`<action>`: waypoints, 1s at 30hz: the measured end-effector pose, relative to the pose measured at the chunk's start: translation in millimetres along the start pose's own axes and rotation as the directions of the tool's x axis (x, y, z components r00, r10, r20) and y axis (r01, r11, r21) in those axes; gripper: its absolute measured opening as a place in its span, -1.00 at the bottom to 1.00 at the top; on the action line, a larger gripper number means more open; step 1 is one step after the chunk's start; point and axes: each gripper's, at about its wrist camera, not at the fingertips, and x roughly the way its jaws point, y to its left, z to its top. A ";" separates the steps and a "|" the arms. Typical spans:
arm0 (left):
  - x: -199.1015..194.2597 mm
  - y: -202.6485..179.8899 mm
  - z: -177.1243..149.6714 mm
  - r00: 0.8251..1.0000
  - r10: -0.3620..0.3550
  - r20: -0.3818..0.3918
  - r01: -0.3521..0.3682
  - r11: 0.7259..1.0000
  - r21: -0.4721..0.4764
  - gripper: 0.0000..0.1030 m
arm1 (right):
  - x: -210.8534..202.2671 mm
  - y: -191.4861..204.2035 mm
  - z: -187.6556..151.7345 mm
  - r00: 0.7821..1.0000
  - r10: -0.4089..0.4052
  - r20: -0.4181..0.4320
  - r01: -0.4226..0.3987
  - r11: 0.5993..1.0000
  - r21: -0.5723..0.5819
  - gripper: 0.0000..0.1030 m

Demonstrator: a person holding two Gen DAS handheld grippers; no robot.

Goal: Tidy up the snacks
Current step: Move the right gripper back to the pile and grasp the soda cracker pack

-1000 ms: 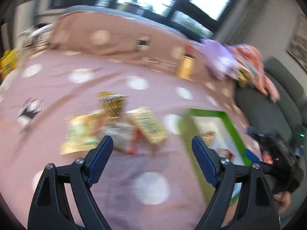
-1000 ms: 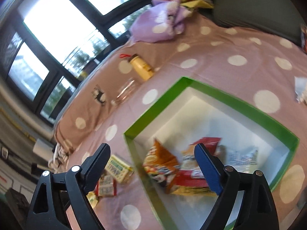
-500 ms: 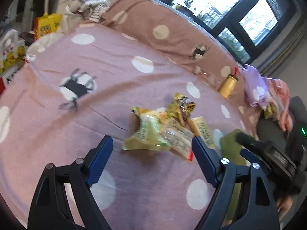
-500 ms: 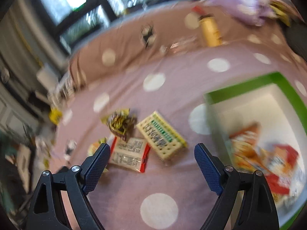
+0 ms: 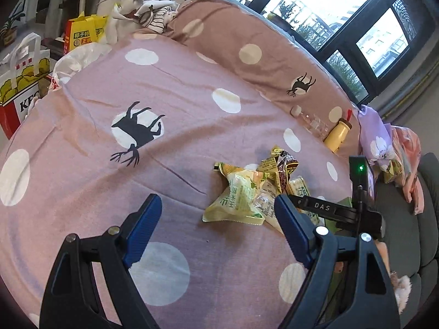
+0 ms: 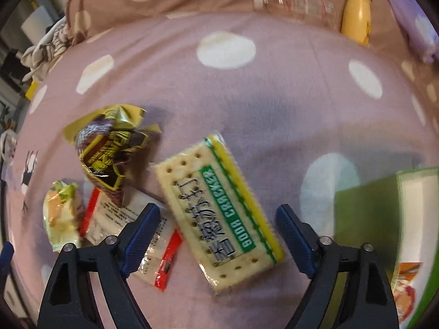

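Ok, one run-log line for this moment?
right hand-held gripper: open, closing over soda cracker pack, no contact | left hand-held gripper: open, empty | green box: beside pack

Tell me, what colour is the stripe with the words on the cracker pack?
Green, on the soda cracker pack; right wrist view shows it best.

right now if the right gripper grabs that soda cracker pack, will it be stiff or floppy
The soda cracker pack lies flat and holds a straight rectangular shape, so it is probably stiff. The crackers inside look brittle, so a hard squeeze may crack them. Its glossy wrapper could slip.
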 end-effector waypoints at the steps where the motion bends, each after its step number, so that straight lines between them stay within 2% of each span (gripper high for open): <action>1: 0.5 -0.3 -0.3 1.000 0.001 -0.002 -0.001 1.000 0.001 0.63 | -3.1 -1.9 -2.6 1.000 -0.006 0.017 0.006 1.000 0.006 0.55; 2: 1.2 -1.1 -0.5 1.000 0.003 -0.006 -0.003 1.000 0.003 0.63 | -5.9 -2.9 -4.4 1.000 -0.002 0.031 0.002 1.000 0.012 0.36; 5: 1.3 -3.3 -1.6 1.000 -0.005 -0.009 0.005 1.000 0.011 0.63 | -14.1 -6.1 -13.0 0.999 0.015 0.045 -0.017 0.999 0.050 0.11; 7: 0.6 -4.5 -2.1 1.000 -0.010 -0.010 0.010 1.000 0.017 0.63 | -22.4 -7.9 -21.0 0.997 0.044 0.064 -0.049 0.995 0.085 0.10; 9: 0.7 -4.9 -2.5 1.000 -0.005 -0.013 0.005 1.000 0.022 0.63 | -40.5 -4.6 -34.4 0.990 0.072 0.119 -0.084 0.991 0.107 0.09; 11: 1.6 -4.6 -2.9 1.000 0.006 -0.016 -0.006 1.000 0.022 0.63 | -64.5 7.8 -52.4 0.981 0.094 0.171 -0.111 0.989 0.097 0.09; 13: 3.1 -4.2 -3.4 1.000 0.020 -0.022 -0.019 1.000 0.022 0.63 | -79.2 18.8 -69.9 0.968 0.149 0.199 -0.173 0.979 0.106 0.09; 16: 5.1 -4.1 -4.3 0.999 0.044 -0.027 -0.043 0.998 0.034 0.61 | -79.7 39.4 -94.9 0.960 0.224 0.168 -0.240 0.967 0.086 0.09; 19: 4.5 -5.0 -7.5 0.998 0.065 -0.027 -0.064 0.996 0.054 0.60 | -59.7 53.8 -111.9 0.966 0.244 0.081 -0.250 0.966 0.067 0.09; 22: 5.3 -7.5 -10.5 0.997 0.076 -0.032 -0.073 0.995 0.069 0.56 | -40.8 50.1 -117.1 0.959 0.283 0.001 -0.282 0.954 0.099 0.09; 23: 6.5 -8.2 -11.4 0.996 0.074 -0.040 -0.070 0.995 0.074 0.53 | -36.2 47.2 -116.5 0.954 0.298 -0.015 -0.295 0.948 0.118 0.11; 25: 9.6 -11.1 -14.1 0.996 0.070 -0.062 -0.065 0.994 0.086 0.45 | -39.8 41.3 -116.9 0.949 0.316 0.014 -0.315 0.941 0.126 0.16; 27: 14.1 -15.7 -17.4 0.993 0.066 -0.094 -0.055 0.992 0.112 0.19 | -48.3 33.9 -118.3 0.946 0.319 0.051 -0.324 0.935 0.142 0.17; 30: 23.0 -21.5 -24.5 0.985 0.043 -0.166 -0.020 0.991 0.135 -0.11 | -59.0 12.4 -120.1 0.924 0.364 0.116 -0.381 0.903 0.198 0.18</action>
